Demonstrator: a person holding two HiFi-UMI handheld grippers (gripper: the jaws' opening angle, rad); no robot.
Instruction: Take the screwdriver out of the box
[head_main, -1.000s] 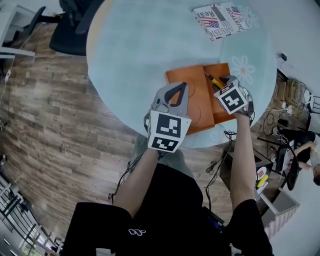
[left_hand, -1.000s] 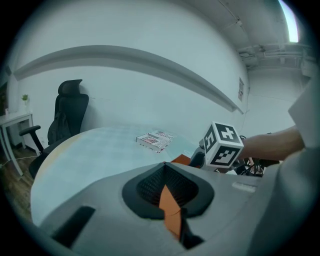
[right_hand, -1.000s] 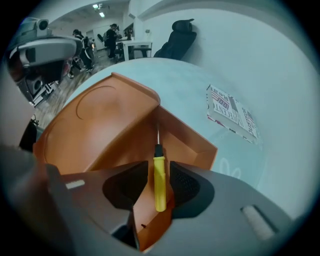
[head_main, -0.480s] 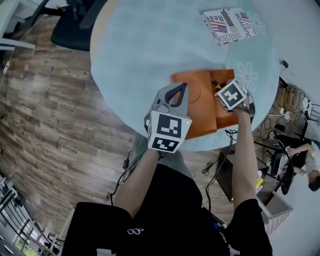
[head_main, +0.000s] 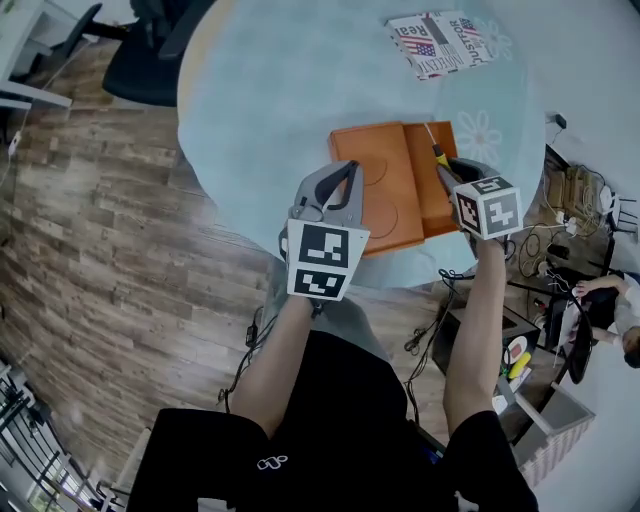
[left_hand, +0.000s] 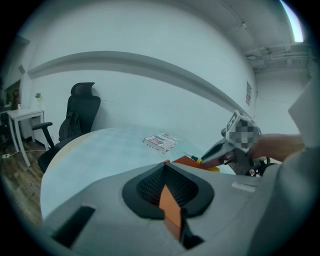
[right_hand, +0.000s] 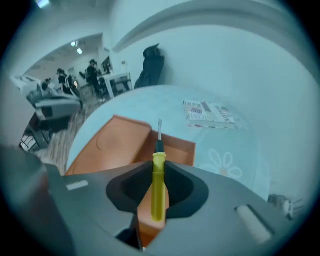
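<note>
An orange box (head_main: 375, 190) lies open on the round pale-blue table (head_main: 270, 110), its lid flat to the left of its tray (head_main: 432, 185). My left gripper (head_main: 350, 178) is shut on the near edge of the lid; an orange strip (left_hand: 170, 207) shows between its jaws. My right gripper (head_main: 446, 172) hangs over the tray and points steeply down. Its jaws are closing on the yellow handle of the screwdriver (right_hand: 158, 185), and the pads press on it. The shaft tip (head_main: 430, 135) sticks out beyond the jaws, above the tray (right_hand: 175, 147).
A flag-printed packet (head_main: 440, 42) lies at the table's far side. A black office chair (head_main: 150, 60) stands beyond the table on the wooden floor. Cables, bins and a seated person (head_main: 612, 300) are on the right, past the table's edge.
My right gripper has risen from the tray, rolled, and closed on the screwdriver, which now hangs clear above the box. My left gripper has stayed on the lid.
</note>
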